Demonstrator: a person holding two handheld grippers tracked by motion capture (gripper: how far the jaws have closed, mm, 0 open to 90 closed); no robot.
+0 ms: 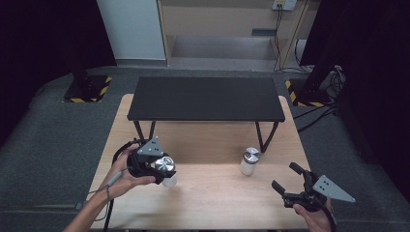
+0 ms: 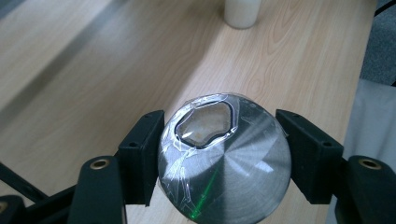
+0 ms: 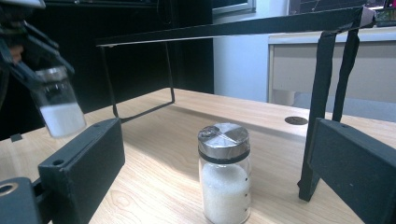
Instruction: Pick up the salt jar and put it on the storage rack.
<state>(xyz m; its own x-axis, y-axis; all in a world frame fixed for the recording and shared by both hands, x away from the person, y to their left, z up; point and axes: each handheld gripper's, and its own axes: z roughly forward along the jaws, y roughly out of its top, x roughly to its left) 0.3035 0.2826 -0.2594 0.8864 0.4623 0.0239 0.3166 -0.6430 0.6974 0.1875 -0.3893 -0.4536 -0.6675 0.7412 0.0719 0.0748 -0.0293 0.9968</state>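
Left hand-held gripper clamped on a shaker jar above the counter; right hand-held gripper gapes apart, near right.

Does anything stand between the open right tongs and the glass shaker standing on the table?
Nothing visible: bare wooden table lies between the right tongs and the standing metal-lidded glass shaker of white grains.

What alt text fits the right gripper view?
A glass shaker with a metal lid, half full of white grains, stands on the wooden table between the right gripper's open black fingers. Upper left, the left gripper holds a second shaker off the table, before a black shelf.
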